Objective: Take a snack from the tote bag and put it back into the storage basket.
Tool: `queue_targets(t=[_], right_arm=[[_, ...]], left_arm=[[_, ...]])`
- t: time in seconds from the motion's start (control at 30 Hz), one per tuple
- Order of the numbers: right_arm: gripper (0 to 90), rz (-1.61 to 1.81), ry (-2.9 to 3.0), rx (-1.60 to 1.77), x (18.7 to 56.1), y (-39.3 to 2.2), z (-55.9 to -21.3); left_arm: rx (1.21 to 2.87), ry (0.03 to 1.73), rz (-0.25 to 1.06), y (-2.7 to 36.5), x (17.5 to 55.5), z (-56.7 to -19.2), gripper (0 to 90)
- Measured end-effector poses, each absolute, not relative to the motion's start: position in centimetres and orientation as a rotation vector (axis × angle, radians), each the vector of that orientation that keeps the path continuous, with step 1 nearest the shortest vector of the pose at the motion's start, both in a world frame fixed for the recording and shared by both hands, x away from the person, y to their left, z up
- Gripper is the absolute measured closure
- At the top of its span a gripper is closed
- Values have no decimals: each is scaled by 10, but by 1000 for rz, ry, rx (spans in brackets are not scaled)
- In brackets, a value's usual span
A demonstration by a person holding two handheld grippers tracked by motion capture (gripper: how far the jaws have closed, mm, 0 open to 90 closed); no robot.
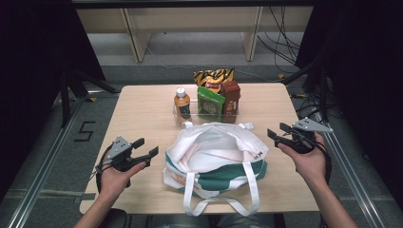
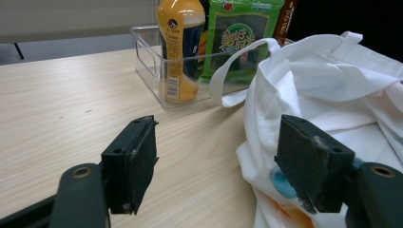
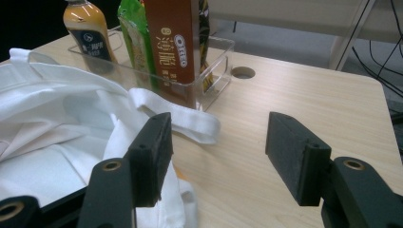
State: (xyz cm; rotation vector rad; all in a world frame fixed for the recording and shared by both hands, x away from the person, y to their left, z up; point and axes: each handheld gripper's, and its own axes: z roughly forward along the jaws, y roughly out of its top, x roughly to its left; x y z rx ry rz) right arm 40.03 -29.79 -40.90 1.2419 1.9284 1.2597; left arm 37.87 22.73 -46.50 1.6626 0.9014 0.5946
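A: Tote bag (image 1: 216,147)? Table (image 1: 142,114)?
B: Soft white cloth, creased; matt pale wood-grain. At twelve o'clock, clear glossy plastic bin (image 2: 152,71).
A: Gripper pads (image 3: 154,152)?
B: Matt black, rough.

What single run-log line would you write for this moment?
left tongs: open, beside tote bag | right tongs: open, empty | clear bin: bottle, green packet, brown box

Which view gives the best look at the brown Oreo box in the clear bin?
The right gripper view: the brown Oreo box stands close, with its logo and front face readable. The high view shows it small and far, at the clear bin's right end. The left gripper view catches just a brown sliver behind the green packet.
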Motion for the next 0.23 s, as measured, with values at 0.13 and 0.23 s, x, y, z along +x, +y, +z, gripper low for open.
queue_targets(t=[0.13, 0.23], right_arm=[[424, 1260, 1920, 1233, 402, -299, -410], [424, 1265, 1928, 1227, 404, -300, -411]], left_arm=[[1667, 920, 605, 227, 377, -466, 291], [1674, 909, 611, 227, 377, -467, 292]])
